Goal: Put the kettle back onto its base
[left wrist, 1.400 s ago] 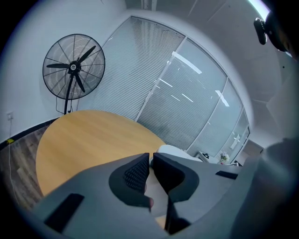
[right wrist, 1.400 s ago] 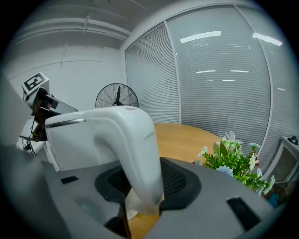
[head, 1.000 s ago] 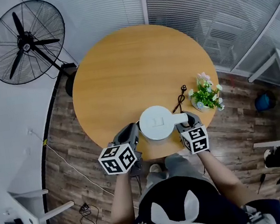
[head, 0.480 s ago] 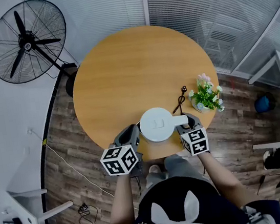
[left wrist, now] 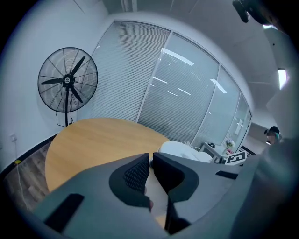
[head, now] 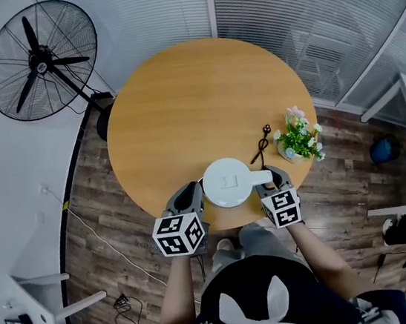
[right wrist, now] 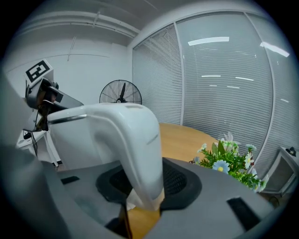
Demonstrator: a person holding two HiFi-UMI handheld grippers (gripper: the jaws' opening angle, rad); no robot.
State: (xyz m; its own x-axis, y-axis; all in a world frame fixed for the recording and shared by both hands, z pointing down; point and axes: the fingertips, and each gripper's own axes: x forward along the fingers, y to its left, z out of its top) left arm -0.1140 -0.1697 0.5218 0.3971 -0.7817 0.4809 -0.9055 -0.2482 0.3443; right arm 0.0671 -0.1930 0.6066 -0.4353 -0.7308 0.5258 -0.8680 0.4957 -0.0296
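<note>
A white kettle [head: 227, 182] stands near the front edge of the round wooden table [head: 179, 101]. Its handle [head: 262, 175] points right. My right gripper [head: 274, 175] has its jaws on either side of that handle [right wrist: 140, 140] and they are closing, with the pads against it. To the kettle's left, my left gripper [head: 194, 190] is shut with nothing between its jaws [left wrist: 151, 158]; the kettle's body [left wrist: 182, 151] shows just past them. A black cord [head: 262, 142] runs out from behind the kettle. No separate base shows.
A small pot of flowers [head: 300, 136] stands on the table right of the kettle, near the edge. A standing fan [head: 39, 61] is on the floor at the far left. Blinds and glass walls lie behind the table.
My left gripper's marker cube has turned a little and shifted slightly toward the kettle. The kettle and the right gripper sit about where they were.
</note>
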